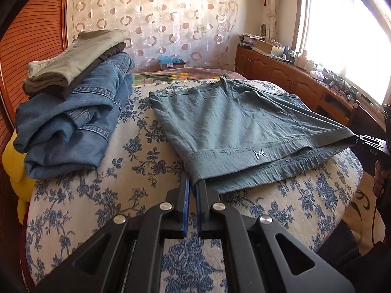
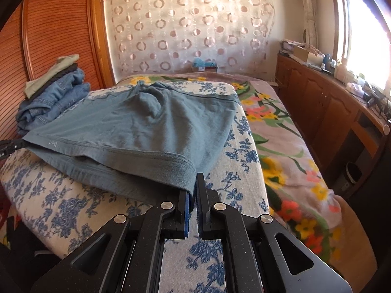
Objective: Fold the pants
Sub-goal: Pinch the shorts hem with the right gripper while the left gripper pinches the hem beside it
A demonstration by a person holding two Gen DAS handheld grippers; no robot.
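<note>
Grey-blue shorts (image 1: 234,127) lie spread on a blue-flowered cushion (image 1: 122,171), waistband toward me. My left gripper (image 1: 193,183) is shut on the waistband's left corner. My right gripper (image 2: 193,190) is shut on the waistband's right corner; the shorts (image 2: 136,127) stretch away from it. The right gripper shows at the right edge of the left wrist view (image 1: 369,144). The left gripper shows at the left edge of the right wrist view (image 2: 9,146).
A stack of folded jeans (image 1: 73,122) and other folded pants (image 1: 73,58) sits at the cushion's left. A flowered bedspread (image 2: 293,146) lies to the right. Wooden cabinets (image 2: 330,102) with clutter run under the window. A slatted wooden wardrobe (image 2: 48,36) stands at the left.
</note>
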